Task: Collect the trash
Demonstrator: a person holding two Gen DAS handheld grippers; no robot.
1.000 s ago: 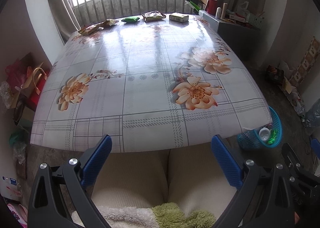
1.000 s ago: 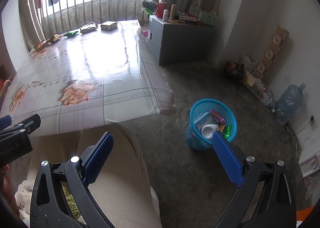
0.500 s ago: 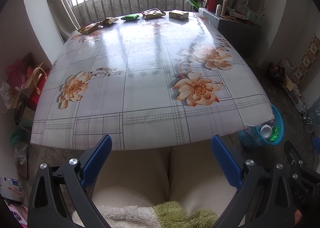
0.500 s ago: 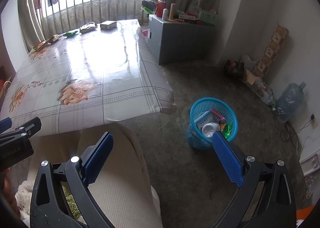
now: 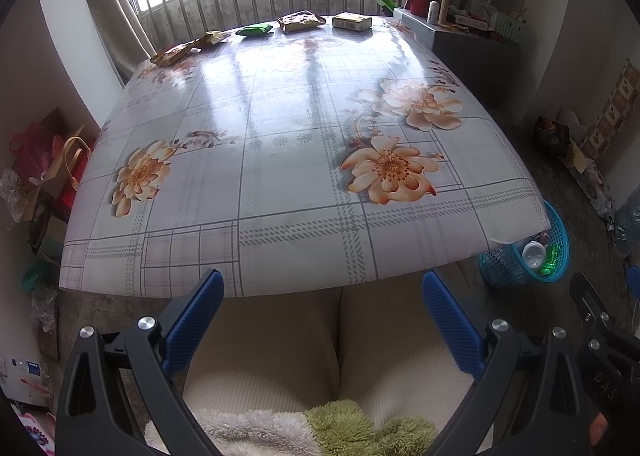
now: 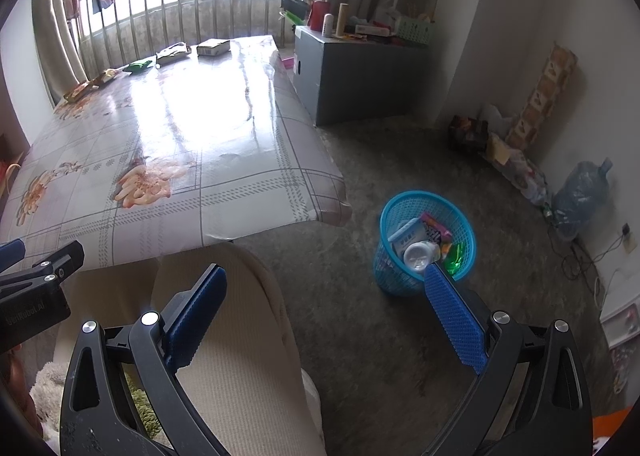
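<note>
Both the left gripper (image 5: 320, 292) and the right gripper (image 6: 324, 288) hang over the person's lap with fingers spread wide and nothing between them. The trash lies well ahead of the left fingers, in a row along the bench's (image 5: 280, 160) far edge: two yellow wrappers (image 5: 188, 48), a green packet (image 5: 254, 30), a brown packet (image 5: 301, 21) and a small box (image 5: 352, 21). The blue basket (image 6: 426, 244) sits on the floor just beyond the right fingers, already partly filled. The step appears to be a pause between pickups; next comes a long forward reach to one wrapper.

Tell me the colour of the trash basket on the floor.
Bright blue; the trash basket shows best in the right wrist view.
</note>
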